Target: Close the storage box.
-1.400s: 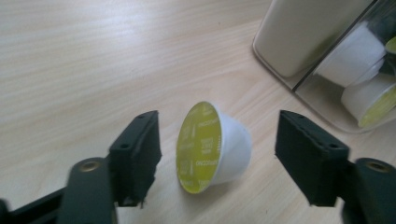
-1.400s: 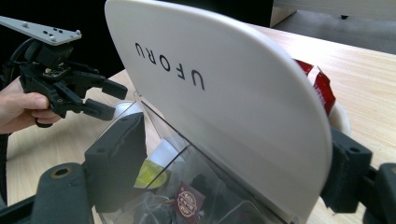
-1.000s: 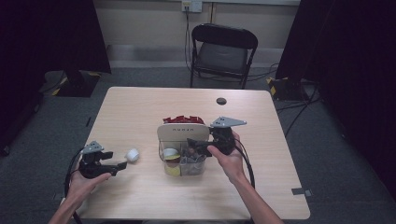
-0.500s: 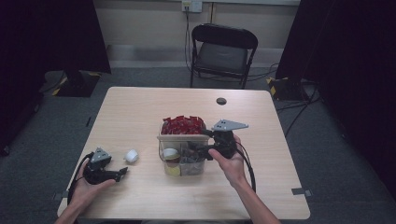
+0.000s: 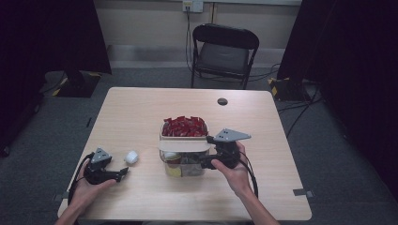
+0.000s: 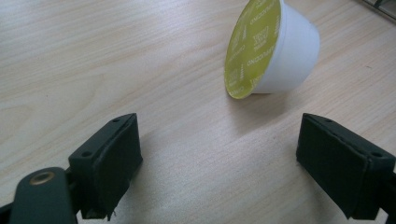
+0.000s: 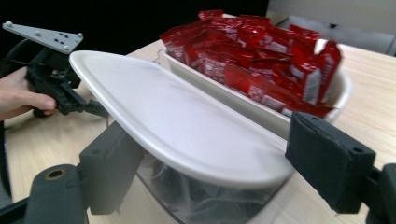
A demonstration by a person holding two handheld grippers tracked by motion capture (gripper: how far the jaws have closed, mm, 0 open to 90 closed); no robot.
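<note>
In the right gripper view, the right gripper (image 7: 205, 172) had its two black jaws standing on either side of a white lid (image 7: 177, 123), which lay tilted over a clear container (image 7: 196, 200). The jaws had just been opening, with the lid's edge between them. Behind it sat a white tray (image 7: 261, 112) heaped with red sachets (image 7: 261, 56). Farther off, a hand held the left gripper (image 7: 95, 109) over the wooden table (image 7: 51, 140).

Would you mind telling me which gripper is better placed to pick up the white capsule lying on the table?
Left. The left gripper sits beside the capsule, jaws wide and aimed at it with bare table between. The right gripper is across the table at the clear container.
</note>
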